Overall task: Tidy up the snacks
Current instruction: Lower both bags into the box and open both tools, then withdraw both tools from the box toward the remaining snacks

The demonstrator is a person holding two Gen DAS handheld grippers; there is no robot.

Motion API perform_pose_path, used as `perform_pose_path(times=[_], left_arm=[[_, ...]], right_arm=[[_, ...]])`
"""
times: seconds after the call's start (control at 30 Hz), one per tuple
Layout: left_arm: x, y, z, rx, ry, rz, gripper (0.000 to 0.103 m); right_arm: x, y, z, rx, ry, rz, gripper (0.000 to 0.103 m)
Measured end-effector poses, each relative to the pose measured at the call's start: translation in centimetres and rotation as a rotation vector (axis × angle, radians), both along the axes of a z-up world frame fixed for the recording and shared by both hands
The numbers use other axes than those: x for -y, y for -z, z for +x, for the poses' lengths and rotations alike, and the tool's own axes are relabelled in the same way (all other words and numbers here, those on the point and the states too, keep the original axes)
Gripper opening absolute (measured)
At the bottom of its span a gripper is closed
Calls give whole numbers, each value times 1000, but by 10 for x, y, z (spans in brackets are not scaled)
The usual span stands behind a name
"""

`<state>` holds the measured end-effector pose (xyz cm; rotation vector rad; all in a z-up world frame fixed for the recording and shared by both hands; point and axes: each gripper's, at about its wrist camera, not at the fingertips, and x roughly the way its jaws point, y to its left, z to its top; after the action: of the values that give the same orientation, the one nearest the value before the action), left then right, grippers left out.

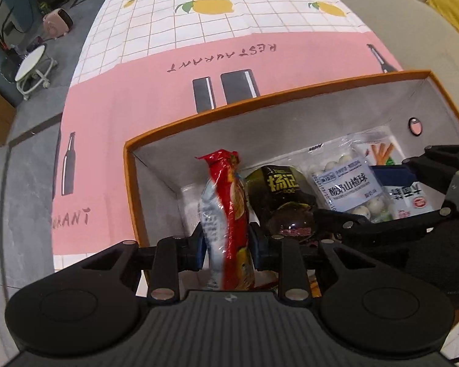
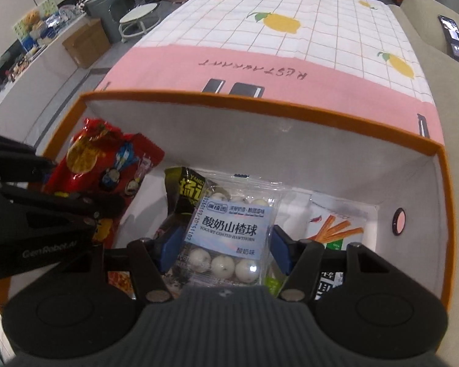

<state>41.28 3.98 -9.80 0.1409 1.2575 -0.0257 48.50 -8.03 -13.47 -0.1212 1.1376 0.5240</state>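
Note:
An orange-rimmed box (image 1: 199, 116) with a white inside stands on the table and holds several snack packs. My left gripper (image 1: 226, 241) is shut on a red snack bag (image 1: 229, 202), held upright on edge inside the box's left part. The red bag also shows in the right wrist view (image 2: 107, 156). My right gripper (image 2: 223, 250) is closed on a clear pack of yogurt-coated hawthorn balls (image 2: 229, 232) in the middle of the box (image 2: 260, 104). A black snack bag (image 1: 278, 189) lies between the two packs.
A white pack printed with orange sticks (image 2: 330, 229) lies in the box's right part. The table has a pink and white lemon-print cloth (image 2: 260, 39). A beige sofa with a phone (image 2: 454, 38) stands to the right. A round white stool (image 1: 30, 64) stands on the floor at left.

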Motion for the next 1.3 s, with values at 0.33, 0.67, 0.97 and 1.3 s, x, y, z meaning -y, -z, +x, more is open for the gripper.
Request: perform_pose_path(times=[0.33,0.67,0.97,1.3], left_arm=[[-4,-11,-2,26,-28,20,56],[-9,-61,-36,141,-27,-62,65],[6,-118,-112,373,27,-91,65],[25,-136,-208,512,73,-137,65]], right_arm=[[4,-7,-1,15,15,-18,69],[13,-44,-27,68,28,-14,74],[39,-95,-95,215,56,32,74],[74,-127,-204,387,127,81,74]])
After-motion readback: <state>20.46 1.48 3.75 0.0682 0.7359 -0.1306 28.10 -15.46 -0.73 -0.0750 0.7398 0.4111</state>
